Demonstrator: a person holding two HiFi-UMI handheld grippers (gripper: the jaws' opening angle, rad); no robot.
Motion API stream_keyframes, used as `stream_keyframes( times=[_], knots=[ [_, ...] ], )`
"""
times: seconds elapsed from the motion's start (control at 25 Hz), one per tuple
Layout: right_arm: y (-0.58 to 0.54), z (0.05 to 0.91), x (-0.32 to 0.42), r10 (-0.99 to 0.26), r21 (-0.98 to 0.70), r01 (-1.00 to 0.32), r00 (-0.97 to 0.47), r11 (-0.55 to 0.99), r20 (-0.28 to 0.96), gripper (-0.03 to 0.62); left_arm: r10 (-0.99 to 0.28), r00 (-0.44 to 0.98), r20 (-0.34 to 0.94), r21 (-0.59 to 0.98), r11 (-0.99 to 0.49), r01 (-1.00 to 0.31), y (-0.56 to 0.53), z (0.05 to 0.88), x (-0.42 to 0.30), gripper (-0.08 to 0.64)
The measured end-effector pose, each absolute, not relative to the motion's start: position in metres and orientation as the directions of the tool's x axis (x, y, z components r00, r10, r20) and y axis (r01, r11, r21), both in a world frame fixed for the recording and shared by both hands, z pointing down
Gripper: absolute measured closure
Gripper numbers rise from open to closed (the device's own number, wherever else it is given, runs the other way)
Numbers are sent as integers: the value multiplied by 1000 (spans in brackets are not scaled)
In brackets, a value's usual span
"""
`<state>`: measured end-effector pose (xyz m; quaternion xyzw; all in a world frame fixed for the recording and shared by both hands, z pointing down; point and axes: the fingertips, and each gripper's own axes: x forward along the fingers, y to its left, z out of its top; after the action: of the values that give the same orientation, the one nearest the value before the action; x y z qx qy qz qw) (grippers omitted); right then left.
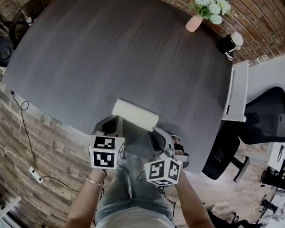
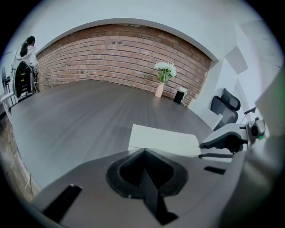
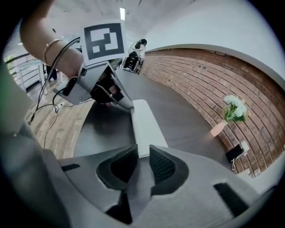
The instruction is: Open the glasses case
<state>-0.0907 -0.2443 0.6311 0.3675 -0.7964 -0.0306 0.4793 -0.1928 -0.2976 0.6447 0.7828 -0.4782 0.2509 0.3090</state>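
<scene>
Head view: wide dark desk (image 1: 129,50), a white glasses case (image 1: 135,115) lying closed near its front edge. Left tongs (image 2: 143,150) pressed together, tips at the case's edge; right tongs (image 3: 143,152) spread at 1 end. Nothing pins the case, so prying could skid it off.

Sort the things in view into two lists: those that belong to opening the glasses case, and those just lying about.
Belong to the job:
glasses case
left gripper, fingers together at one end of the case
right gripper, fingers apart at the other end

Just lying about:
vase of flowers
small black device
office chair
</scene>
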Motion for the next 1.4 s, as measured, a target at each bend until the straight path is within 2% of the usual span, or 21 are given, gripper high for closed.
stream_keyframes(
  times=[0.32, 0.8, 1.4],
  knots=[
    [-245, 634, -91, -638, 445, -533, -254, 720, 727, 512, -593, 418, 688, 245, -353, -903, -297, 646, -194, 565],
    [-249, 623, -89, -633, 368, -620, -278, 693, 722, 512, -592, 420, 688, 247, -354, -902, -298, 645, -194, 565],
    [-269, 597, -80, -665, 392, -635, -266, 666, 698, 516, -578, 429, 694, 280, -333, -900, -297, 645, -194, 565]
  ],
)
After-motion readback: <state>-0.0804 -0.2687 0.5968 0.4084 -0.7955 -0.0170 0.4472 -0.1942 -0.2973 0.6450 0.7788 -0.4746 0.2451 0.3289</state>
